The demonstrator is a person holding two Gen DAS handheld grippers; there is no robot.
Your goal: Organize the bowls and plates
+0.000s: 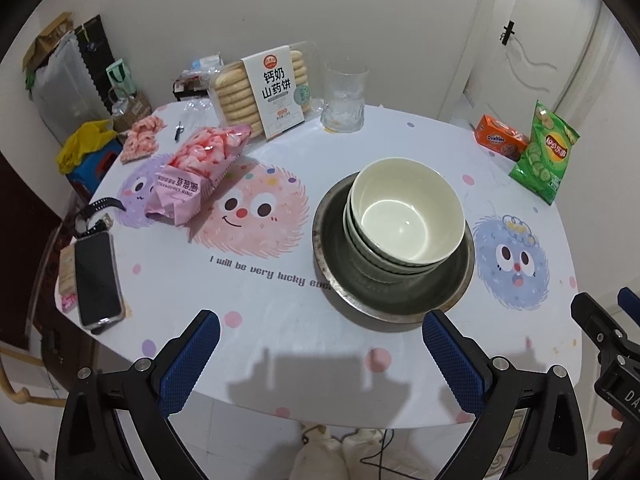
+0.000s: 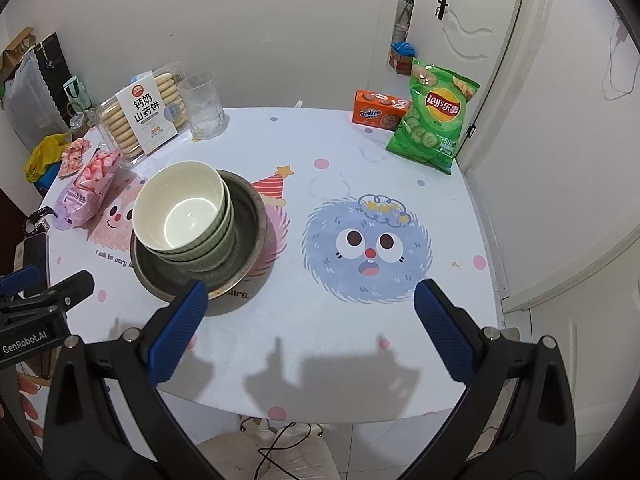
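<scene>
A stack of pale green bowls (image 1: 406, 220) sits inside a round metal plate (image 1: 340, 248) on the printed table. The stack (image 2: 182, 210) and the plate (image 2: 250, 216) also show in the right wrist view, left of centre. My left gripper (image 1: 320, 340) is open and empty, held over the table's near edge just in front of the plate. My right gripper (image 2: 310, 304) is open and empty, to the right of the plate, its left fingertip (image 2: 194, 296) close to the plate's near rim. The right gripper shows at the right edge of the left wrist view (image 1: 604, 328).
A pink snack bag (image 1: 196, 176), a biscuit box (image 1: 264, 88) and a glass (image 1: 344, 96) stand at the back left. A phone (image 1: 98, 278) lies at the left edge. An orange box (image 2: 378, 112) and a green chip bag (image 2: 434, 116) stand at the back right.
</scene>
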